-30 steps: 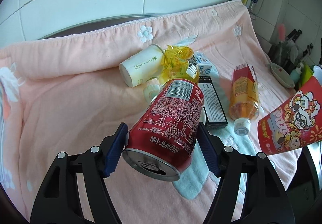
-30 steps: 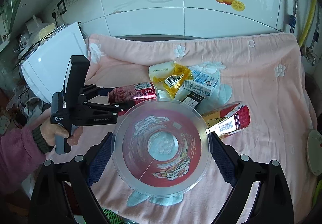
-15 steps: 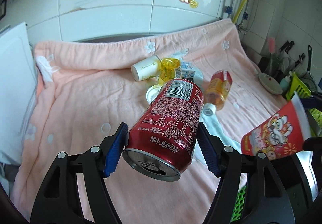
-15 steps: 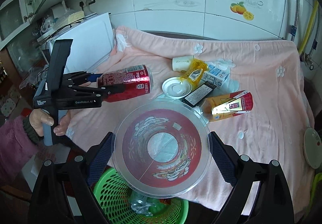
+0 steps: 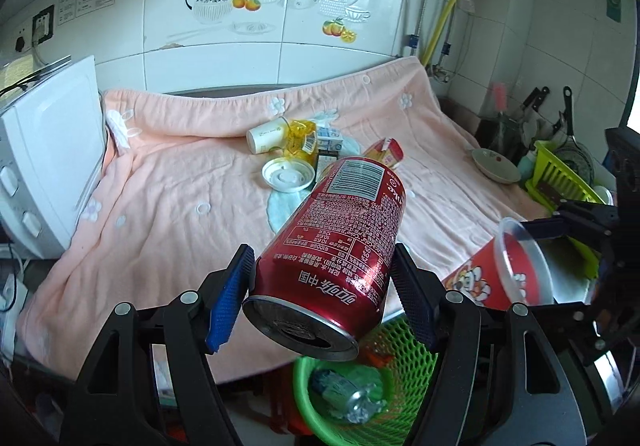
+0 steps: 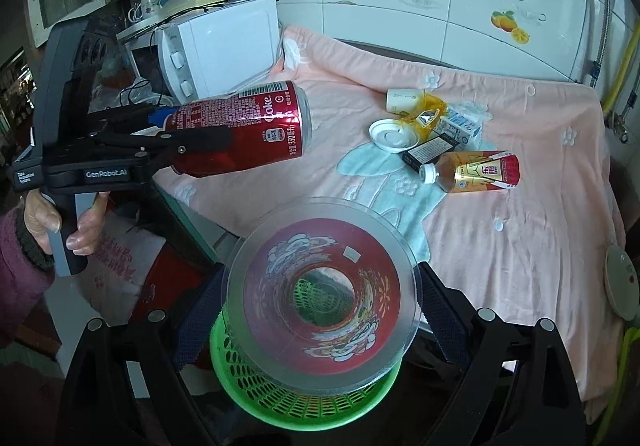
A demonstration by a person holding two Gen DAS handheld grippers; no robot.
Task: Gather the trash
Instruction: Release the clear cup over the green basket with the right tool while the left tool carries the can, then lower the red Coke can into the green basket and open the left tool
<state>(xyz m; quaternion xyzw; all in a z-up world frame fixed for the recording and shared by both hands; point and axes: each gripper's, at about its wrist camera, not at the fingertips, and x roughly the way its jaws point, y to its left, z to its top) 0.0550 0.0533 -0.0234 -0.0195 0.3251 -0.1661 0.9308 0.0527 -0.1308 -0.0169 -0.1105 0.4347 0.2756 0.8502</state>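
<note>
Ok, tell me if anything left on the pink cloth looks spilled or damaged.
Nothing looks spilled. The paper cup and the tea bottle lie on their sides, and a white lid lies loose beside a crumpled yellow wrapper.

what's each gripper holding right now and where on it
The left gripper clamps the red cola can across its sides near the opened end. The right gripper clamps the clear plastic cup just below its rim.

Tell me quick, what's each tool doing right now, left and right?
Left tool: closed on the red cola can.
Right tool: closed on the clear plastic cup, above the green basket.
</note>
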